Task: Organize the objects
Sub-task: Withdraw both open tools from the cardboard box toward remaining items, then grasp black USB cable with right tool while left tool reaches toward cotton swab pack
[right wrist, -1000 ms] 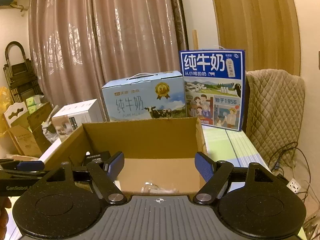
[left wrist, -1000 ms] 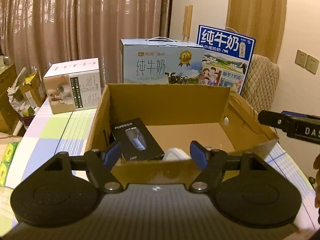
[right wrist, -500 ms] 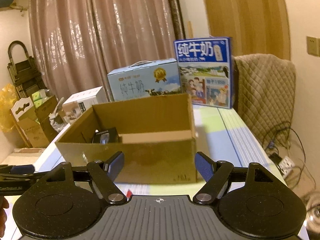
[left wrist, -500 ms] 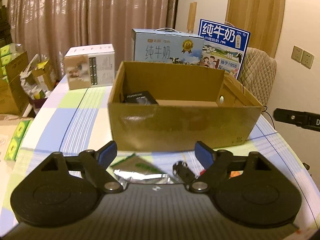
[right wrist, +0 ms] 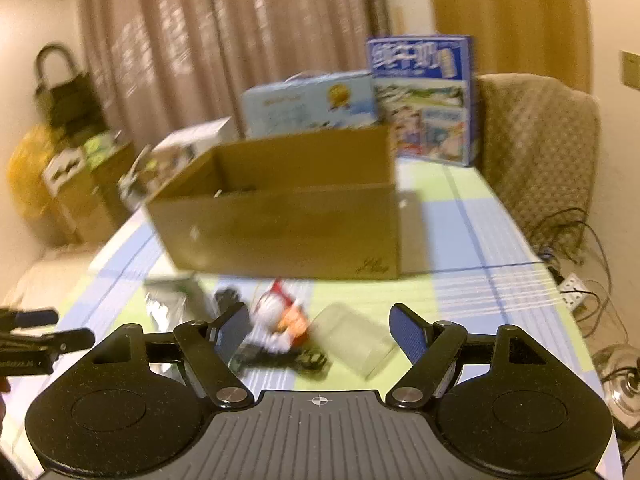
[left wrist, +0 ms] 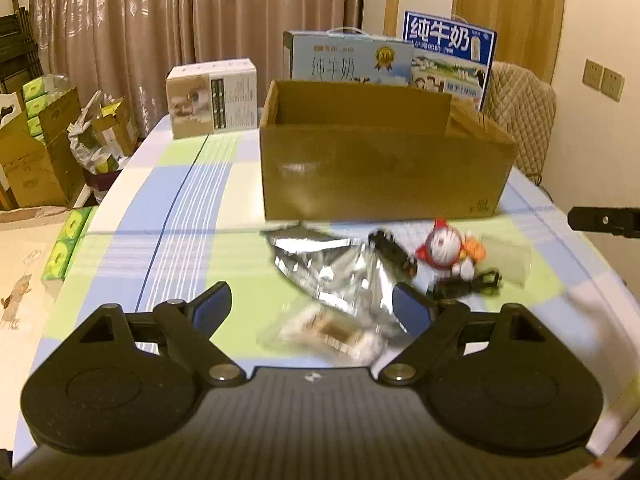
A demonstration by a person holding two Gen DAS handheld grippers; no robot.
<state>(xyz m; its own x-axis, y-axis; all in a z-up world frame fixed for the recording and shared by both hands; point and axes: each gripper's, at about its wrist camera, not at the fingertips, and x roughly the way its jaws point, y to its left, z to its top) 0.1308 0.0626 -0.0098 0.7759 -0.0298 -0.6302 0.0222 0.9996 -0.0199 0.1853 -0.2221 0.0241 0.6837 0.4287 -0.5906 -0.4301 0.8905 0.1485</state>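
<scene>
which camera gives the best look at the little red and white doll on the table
The left wrist view. There the doll lies unobstructed before the cardboard box, its face showing, only slightly blurred. In the right wrist view the doll is heavily smeared by motion blur, beside the right gripper.

- a table [left wrist: 188, 184] under a blue, green and white checked cloth carries everything.
- an open cardboard box [left wrist: 380, 168] sits mid-table.
- before it: a silver foil pouch [left wrist: 320, 268], a small clear packet [left wrist: 332, 334], a red-and-white toy figure [left wrist: 442, 250], black items, blurred.
- behind it: two milk cartons [left wrist: 352, 60] and a white box [left wrist: 212, 104].
</scene>
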